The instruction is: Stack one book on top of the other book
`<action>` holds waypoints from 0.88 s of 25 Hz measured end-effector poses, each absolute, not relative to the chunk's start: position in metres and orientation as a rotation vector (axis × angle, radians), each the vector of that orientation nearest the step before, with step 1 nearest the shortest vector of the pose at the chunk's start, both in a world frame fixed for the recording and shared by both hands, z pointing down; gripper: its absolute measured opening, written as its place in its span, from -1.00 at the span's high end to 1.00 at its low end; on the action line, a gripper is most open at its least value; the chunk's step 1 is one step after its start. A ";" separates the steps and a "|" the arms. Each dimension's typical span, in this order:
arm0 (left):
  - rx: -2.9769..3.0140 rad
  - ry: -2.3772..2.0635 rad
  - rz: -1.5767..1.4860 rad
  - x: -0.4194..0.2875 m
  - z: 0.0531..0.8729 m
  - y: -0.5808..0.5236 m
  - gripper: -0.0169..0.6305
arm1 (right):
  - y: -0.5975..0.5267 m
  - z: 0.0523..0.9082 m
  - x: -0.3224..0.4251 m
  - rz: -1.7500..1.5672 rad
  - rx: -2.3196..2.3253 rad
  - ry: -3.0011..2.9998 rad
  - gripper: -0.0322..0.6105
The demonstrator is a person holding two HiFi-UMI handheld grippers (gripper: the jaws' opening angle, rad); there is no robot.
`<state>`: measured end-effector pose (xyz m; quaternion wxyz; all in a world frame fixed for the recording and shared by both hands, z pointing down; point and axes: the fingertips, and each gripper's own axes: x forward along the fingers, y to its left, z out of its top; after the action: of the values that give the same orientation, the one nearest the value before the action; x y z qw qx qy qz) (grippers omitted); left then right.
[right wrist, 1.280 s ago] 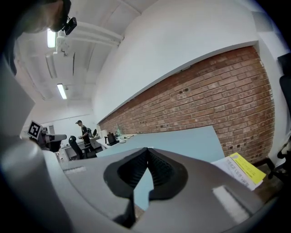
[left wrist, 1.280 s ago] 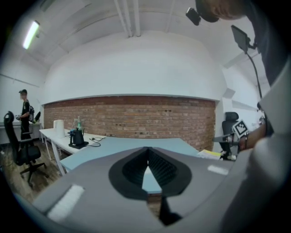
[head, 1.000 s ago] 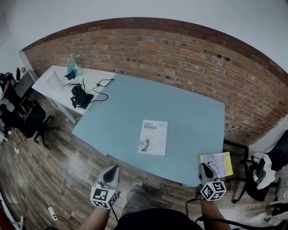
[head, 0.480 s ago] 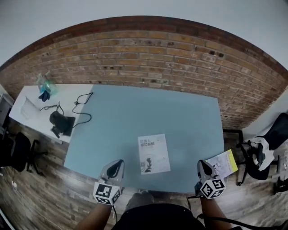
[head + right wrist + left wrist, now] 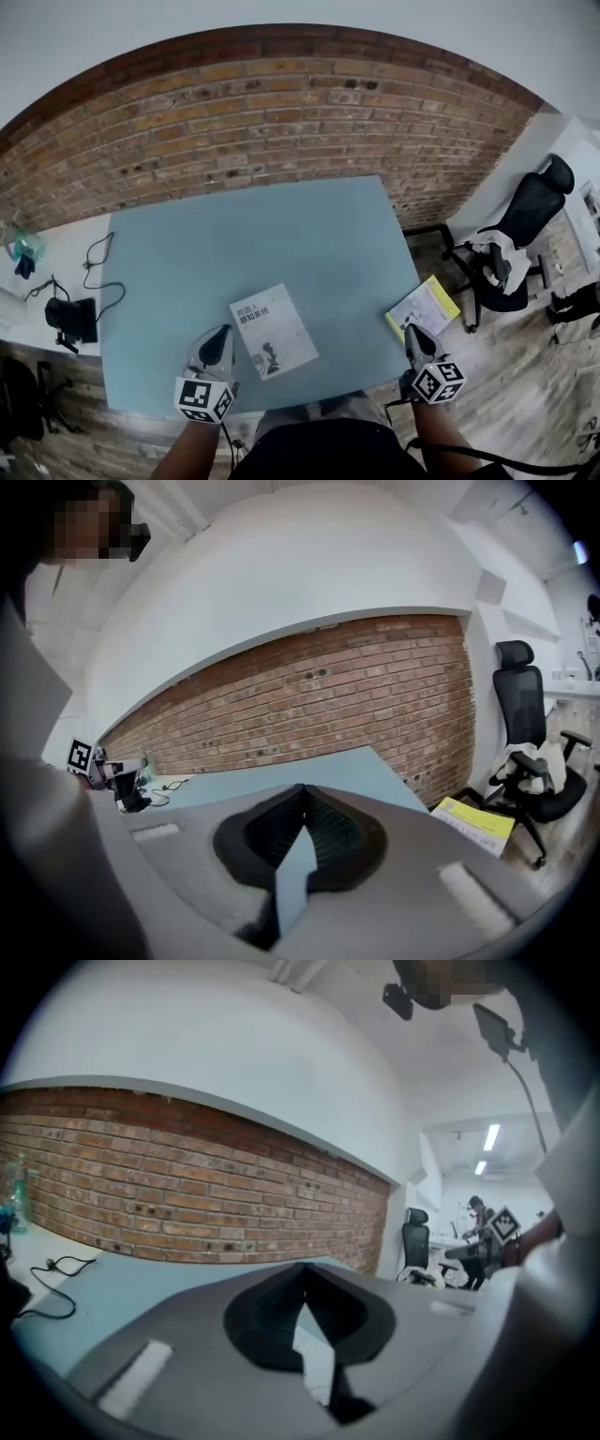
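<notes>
A white book [image 5: 272, 330] lies flat near the front edge of the blue table [image 5: 262, 244]. At the table's right front corner a yellow-covered book [image 5: 424, 307] hangs partly over the edge. My left gripper [image 5: 221, 332] is shut and empty, its tip over the front edge just left of the white book. Something white shows through the gap under its jaws in the left gripper view. The right gripper [image 5: 411, 329], also shut and empty, hovers just in front of the yellow book. In the right gripper view that yellow book [image 5: 476, 823] lies ahead to the right.
A white side table [image 5: 56, 272] stands at the left with a black device [image 5: 67, 319], cables and a bottle on it. A brick wall [image 5: 234, 112] runs behind the blue table. An office chair [image 5: 511, 253] draped with clothing stands at the right on the wooden floor.
The head view has swung to the right, so both books sit further left in it. My left gripper has moved up to the table's front edge beside the white book. The right gripper stays by the yellow book.
</notes>
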<state>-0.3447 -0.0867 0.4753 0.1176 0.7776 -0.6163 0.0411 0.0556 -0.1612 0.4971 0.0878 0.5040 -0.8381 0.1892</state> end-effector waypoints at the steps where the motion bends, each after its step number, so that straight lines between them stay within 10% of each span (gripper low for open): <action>1: 2.285 -1.788 0.116 -0.338 0.474 -0.092 0.93 | -0.164 0.495 0.063 0.568 1.531 -2.491 0.89; 22: 2.425 -1.566 0.240 -0.202 0.476 -0.157 0.93 | -0.188 0.534 0.211 0.701 1.831 -2.370 0.89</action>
<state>-0.2016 -0.1572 0.4761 0.1223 0.8309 -0.5365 0.0824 0.2114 -0.1882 0.5344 0.0328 0.5948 -0.7702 0.2278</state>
